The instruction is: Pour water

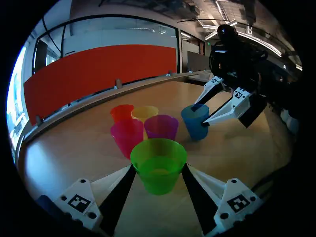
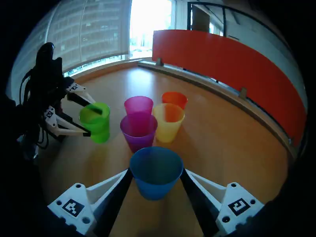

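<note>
A: Grip states, quick?
B: left gripper [image 1: 158, 166] clamped on the green cup [image 1: 159, 177], 1 finger each side, cup upright, near centre of the left gripper view. right gripper [image 2: 156, 172] clamped on the blue cup [image 2: 156, 185] likewise, upright, near centre of its own view
A: Where's the water?
B: Pale patch low inside the green cup, probably water, can't confirm. Blue cup's inside reads dark, can't tell if anything's in it
A: Risks from here?
B: My call, 3 of them. 1st, the walls look like thin plastic, so a harder squeeze mid-tilt could buckle a cup or let it slip out. 2nd, 4 loose cups sit between the 2 held ones: pink cup [image 1: 127, 137] and purple cup [image 1: 161, 127] nearer, orange cup [image 1: 121, 112] and yellow cup [image 1: 144, 112] behind, packed touching or nearly. Swinging a held cup across could topple them. 3rd, with rims misaligned or a fast tilt, water lands on the table
A: Surface?
B: table [image 1: 75, 148] is light wood, smooth, glossy enough to mirror the cups. I'd guess a spill spreads and cups slide easily
A: Room?
B: Long red panel [image 1: 98, 71] along the far table edge, glass partition [image 1: 118, 33] above it, ceiling lights [image 1: 252, 37] far right in the left gripper view, windows [image 2: 98, 27] with blinds far left in the right gripper view
</note>
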`<state>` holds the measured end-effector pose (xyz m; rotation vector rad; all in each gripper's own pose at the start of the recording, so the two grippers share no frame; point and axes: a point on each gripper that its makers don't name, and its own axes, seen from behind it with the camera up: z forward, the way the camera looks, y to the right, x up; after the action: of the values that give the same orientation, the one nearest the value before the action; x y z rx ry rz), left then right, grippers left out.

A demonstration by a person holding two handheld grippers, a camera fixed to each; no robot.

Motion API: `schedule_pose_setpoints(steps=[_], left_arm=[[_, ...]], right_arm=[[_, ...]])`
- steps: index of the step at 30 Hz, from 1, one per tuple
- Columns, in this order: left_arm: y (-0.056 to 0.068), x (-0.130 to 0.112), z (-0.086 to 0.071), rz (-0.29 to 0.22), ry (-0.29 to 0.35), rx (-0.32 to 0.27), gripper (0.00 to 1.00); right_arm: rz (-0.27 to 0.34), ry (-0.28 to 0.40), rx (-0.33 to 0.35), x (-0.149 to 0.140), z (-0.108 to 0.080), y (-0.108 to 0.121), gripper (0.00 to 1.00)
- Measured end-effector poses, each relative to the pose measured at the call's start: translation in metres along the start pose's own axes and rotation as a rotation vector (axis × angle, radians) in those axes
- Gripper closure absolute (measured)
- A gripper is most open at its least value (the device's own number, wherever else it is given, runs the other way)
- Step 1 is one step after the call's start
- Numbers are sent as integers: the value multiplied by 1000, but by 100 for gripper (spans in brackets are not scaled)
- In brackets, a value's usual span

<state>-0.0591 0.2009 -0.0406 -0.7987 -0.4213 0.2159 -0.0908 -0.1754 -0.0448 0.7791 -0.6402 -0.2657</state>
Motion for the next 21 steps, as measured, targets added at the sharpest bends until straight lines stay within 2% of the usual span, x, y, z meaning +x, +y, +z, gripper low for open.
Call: schedule_pose_setpoints(steps=[21], left_arm=[[2, -18, 1, 24, -73, -18, 17]], right_arm=[[2, -21, -1, -5, 2, 2, 10]])
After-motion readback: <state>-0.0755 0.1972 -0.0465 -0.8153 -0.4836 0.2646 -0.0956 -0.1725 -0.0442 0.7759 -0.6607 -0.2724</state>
